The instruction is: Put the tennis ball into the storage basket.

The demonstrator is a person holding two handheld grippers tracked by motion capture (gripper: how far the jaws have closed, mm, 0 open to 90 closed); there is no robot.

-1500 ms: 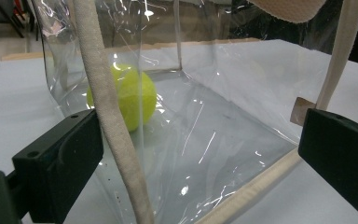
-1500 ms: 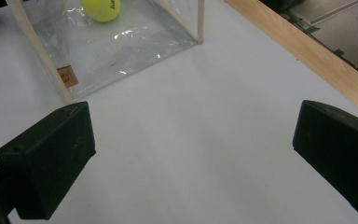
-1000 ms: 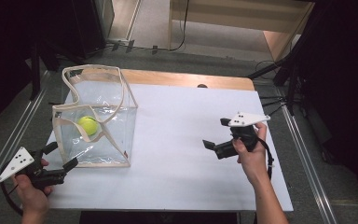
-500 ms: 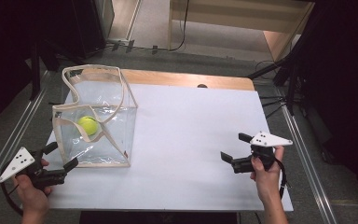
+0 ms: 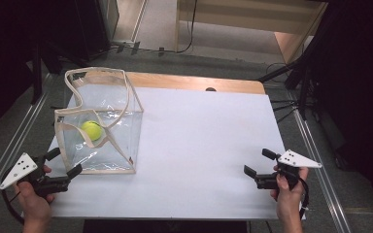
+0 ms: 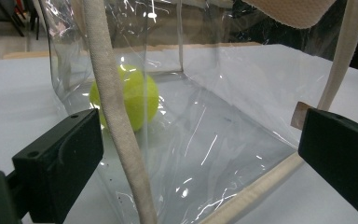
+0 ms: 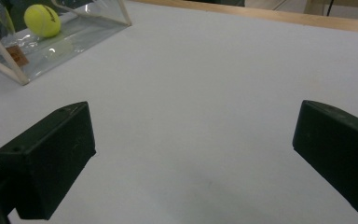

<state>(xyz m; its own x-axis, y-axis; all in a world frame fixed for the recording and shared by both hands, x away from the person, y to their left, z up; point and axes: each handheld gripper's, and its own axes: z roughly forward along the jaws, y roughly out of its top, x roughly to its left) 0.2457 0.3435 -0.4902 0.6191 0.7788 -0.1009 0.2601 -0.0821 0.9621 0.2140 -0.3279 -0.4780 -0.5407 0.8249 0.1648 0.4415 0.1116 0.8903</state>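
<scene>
Left gripper (image 5: pixel 63 163) jaws spread wide, empty, just before the clear bag's (image 5: pixel 121 126) near-left corner, tennis ball (image 5: pixel 92 130) inside the bag beyond it, right gripper (image 5: pixel 261 162) wide open, empty, well apart over the white table (image 5: pixel 204 145)

A yellow-green ball (image 5: pixel 92 130) is contained in a clear bag (image 5: pixel 121 104) trimmed with cream webbing. The table (image 5: pixel 209 145) around the bag is surfaced in white, with a tan wooden edge strip beyond the bag. Black jaws are seen on both grippers.
</scene>
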